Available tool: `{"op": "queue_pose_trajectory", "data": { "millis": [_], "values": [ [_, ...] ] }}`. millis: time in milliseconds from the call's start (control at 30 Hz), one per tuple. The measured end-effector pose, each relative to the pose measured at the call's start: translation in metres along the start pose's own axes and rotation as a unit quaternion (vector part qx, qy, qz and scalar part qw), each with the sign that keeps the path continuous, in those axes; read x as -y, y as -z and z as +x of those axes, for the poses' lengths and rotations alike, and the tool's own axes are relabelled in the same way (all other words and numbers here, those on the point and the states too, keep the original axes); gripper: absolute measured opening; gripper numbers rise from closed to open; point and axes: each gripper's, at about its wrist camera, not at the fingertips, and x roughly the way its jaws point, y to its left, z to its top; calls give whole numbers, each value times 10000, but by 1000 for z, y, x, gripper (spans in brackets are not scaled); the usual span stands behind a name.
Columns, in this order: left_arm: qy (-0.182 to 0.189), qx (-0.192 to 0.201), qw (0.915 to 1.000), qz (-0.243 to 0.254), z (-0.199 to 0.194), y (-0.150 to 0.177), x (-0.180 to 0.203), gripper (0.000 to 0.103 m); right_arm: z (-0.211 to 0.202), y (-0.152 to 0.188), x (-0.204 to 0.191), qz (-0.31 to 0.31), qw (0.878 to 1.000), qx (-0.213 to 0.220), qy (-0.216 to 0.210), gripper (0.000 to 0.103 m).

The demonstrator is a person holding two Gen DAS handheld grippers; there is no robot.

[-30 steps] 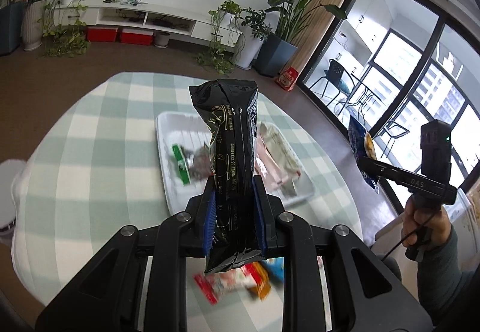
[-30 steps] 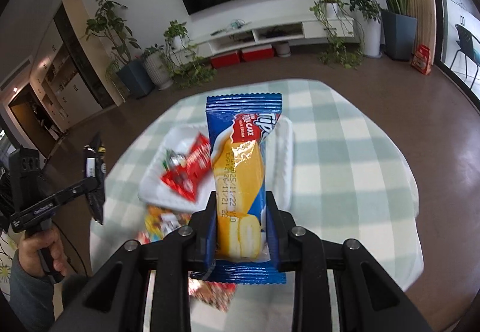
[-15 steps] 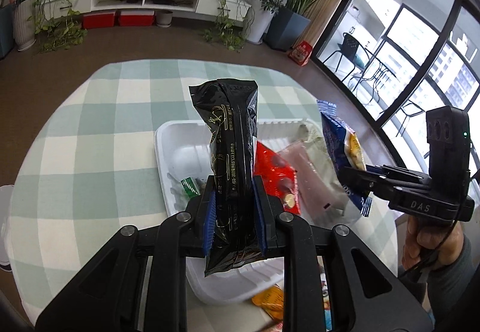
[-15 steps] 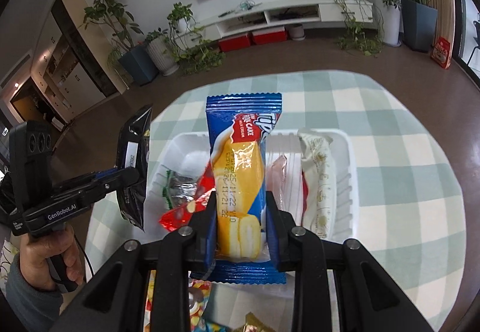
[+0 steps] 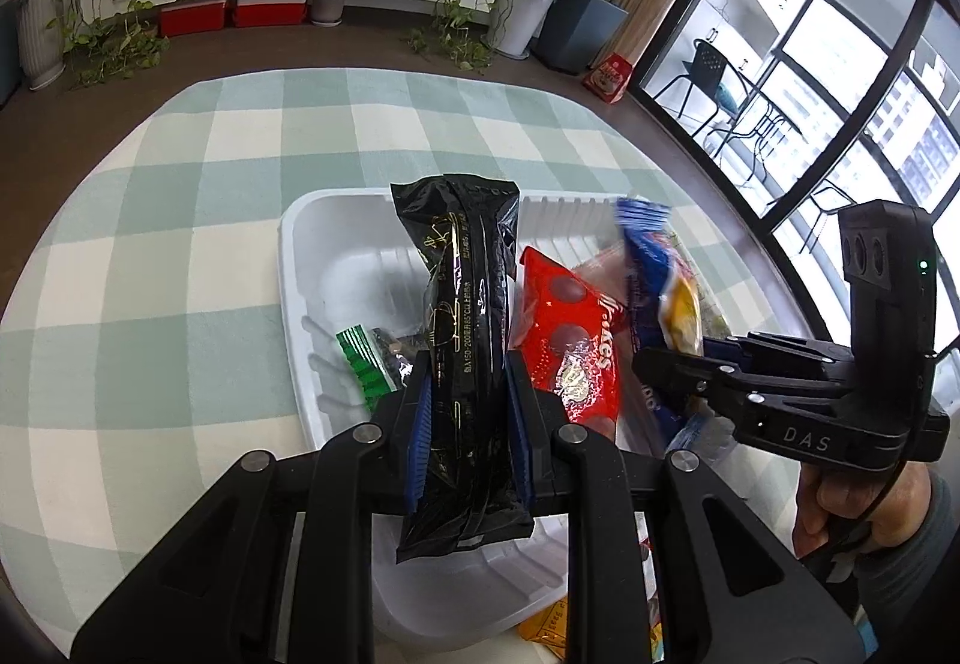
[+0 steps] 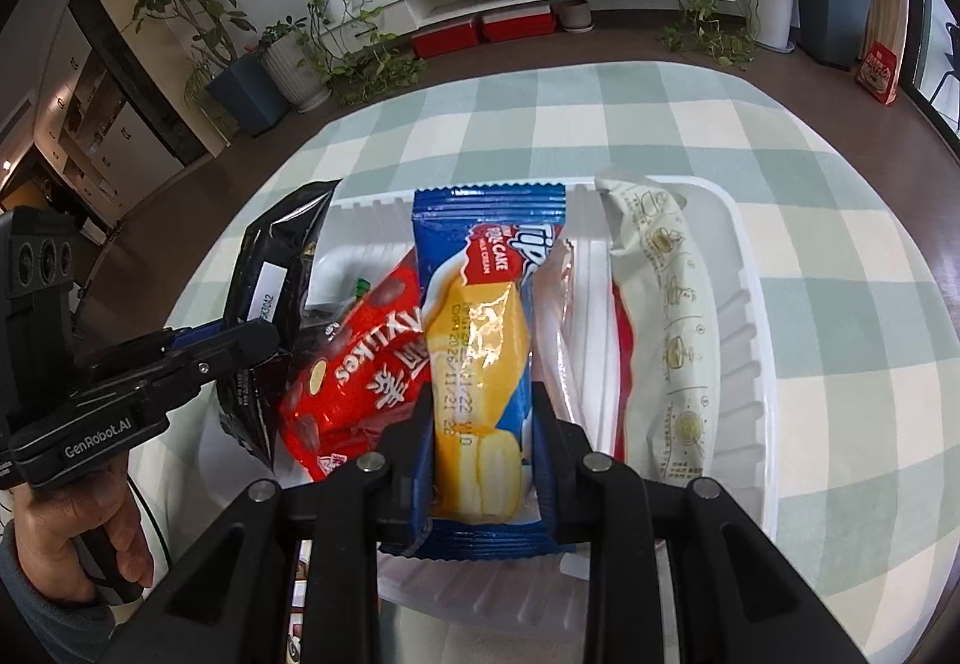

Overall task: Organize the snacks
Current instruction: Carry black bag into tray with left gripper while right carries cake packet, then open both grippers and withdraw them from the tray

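A white tray (image 5: 294, 268) sits on the green checked tablecloth. My left gripper (image 5: 468, 418) is shut on a long black snack pack (image 5: 465, 316), held upright over the tray's left half. Over the tray's middle, my right gripper (image 6: 483, 436) is shut on a blue and yellow cake pack (image 6: 480, 328). Inside the tray lie a red bag (image 6: 360, 370), a small green packet (image 5: 360, 370), a clear pink pack (image 6: 582, 340) and a cream pack (image 6: 666, 328). From the left wrist the right gripper (image 5: 666, 358) shows with the cake pack (image 5: 666, 292); from the right wrist the left gripper (image 6: 264, 334) shows with the black pack (image 6: 276, 274).
Loose snack packets (image 5: 549, 628) lie on the table in front of the tray's near rim. A person's hands (image 6: 66, 538) hold both grippers. Beyond the round table (image 6: 750, 136) are brown floor, potted plants and a low white TV shelf.
Both grippers came down and forward with their packs, from in front of the tray to right over it. The tray and its contents now fill both views.
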Motion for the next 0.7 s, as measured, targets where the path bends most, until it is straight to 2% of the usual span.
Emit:
{"op": "queue_pose_trajectory", "data": {
  "millis": [167, 267, 467, 667, 700],
  "values": [
    [-13, -73, 10000, 55, 10, 5, 3, 20, 9, 4, -6, -69, 9999, -99, -33, 30],
    [1, -20, 10000, 36, 12, 5, 3, 20, 13, 4, -9, -151, 9998, -120, 96, 30],
    [12, 28, 10000, 4, 11, 6, 4, 21, 12, 3, -4, -84, 9999, -91, 71, 31],
    [-5, 57, 10000, -50, 6, 8, 4, 22, 8, 3, -5, -60, 9999, -1, 96, 37],
    [-18, 76, 10000, -60, 5, 8, 4, 25, 7, 3, -6, -81, 9999, 18, 101, 40]
  ]
}}
